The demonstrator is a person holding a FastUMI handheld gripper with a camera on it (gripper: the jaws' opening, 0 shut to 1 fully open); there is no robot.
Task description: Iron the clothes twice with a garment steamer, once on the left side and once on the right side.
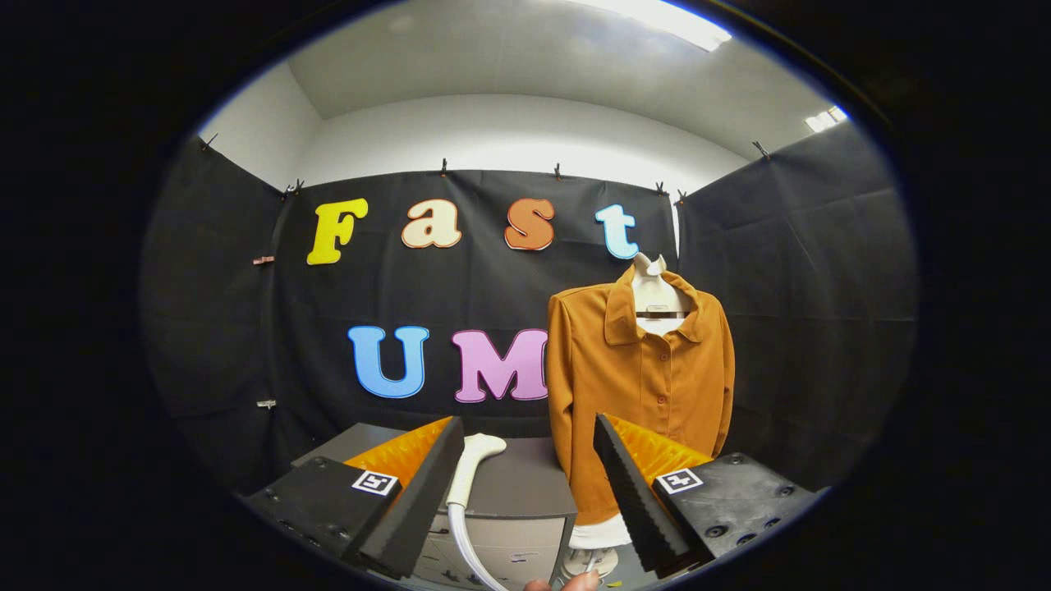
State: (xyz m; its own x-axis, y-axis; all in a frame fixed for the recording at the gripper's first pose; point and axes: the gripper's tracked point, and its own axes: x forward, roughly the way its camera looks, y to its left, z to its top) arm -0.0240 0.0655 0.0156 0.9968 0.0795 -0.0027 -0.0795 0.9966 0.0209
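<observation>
Steamer head sits white and curved on top of a grey cabinet, right near that cabinet's front edge, and its pale hose drops down over the cabinet's face. The head lies just ahead of the claw, close beside the left finger and showing in the gap between the two. And that claw is wide apart, both fingers spread with nothing gripped, nothing touching either one. Over beyond the right finger hangs the orange shirt, buttoned down the front, collar open, dressed on a pale mannequin form whose neck pokes up out of the collar. The shirt hangs upright, sleeves down at its sides, just beside the cabinet's right edge, and the right finger crosses in front of its lower hem. A white base shows under the form, down below the hem. At the very bottom, between the fingers, the tips of a person's fingers peek in. Behind it all, black cloth walls stand around the booth, with a white ceiling above.
</observation>
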